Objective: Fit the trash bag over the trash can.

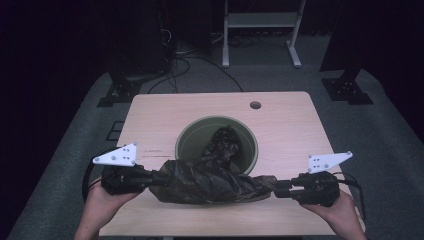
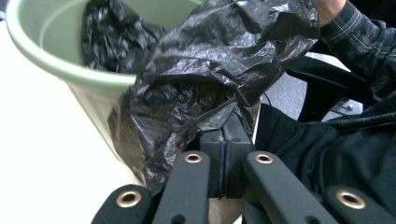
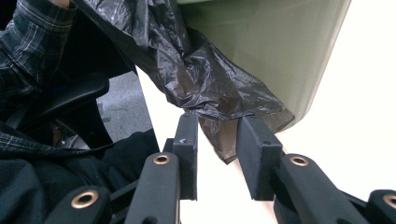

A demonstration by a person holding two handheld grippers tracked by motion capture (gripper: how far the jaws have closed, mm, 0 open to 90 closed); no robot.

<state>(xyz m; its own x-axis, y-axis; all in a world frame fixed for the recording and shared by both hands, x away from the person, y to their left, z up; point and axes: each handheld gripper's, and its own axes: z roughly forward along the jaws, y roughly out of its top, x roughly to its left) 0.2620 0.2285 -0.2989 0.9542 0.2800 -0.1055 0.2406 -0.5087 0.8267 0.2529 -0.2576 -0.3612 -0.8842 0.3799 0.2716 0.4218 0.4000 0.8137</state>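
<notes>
The left gripper [image 2: 225, 122] is clenched on crinkled black bag [image 1: 210, 177] film. The right gripper [image 3: 217, 140] stands parted, a thin bag corner hanging loose between its pads, beside the smooth green bin [image 1: 187, 137].

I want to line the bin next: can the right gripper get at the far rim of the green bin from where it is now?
Probably not yet. The right gripper has the black bag between its parted jaws, and the bag, shut in the left gripper, stretches across the near rim of the green bin.
</notes>
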